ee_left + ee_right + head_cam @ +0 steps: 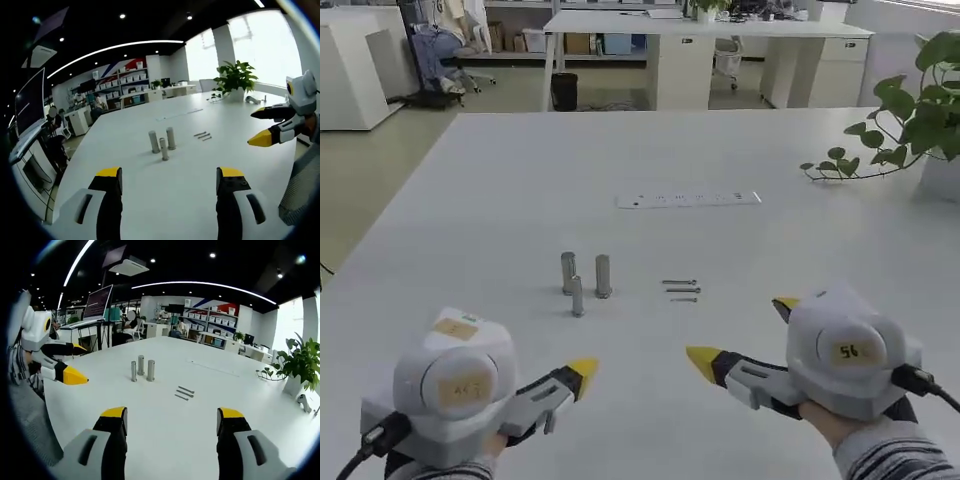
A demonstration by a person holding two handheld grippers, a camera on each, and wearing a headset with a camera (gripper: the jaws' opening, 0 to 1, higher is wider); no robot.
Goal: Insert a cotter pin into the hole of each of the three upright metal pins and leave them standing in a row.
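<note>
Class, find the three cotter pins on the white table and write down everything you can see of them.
The cotter pins are three thin grey slivers, metallic in look, lying flat on the white table. They lie roughly parallel, one behind another with small gaps. In the head view they sit right of the upright metal pins, clearly apart from them. Only the table touches them. Their finer shape is too small to tell.

In the head view, a yellow sticker (847, 351) on the round back face of the right gripper (745, 333) carries digits that look like "56". The left gripper (170, 172) bears two orange stickers (458, 390), one on its round face and one on top, and their print is too blurred to read.
</note>
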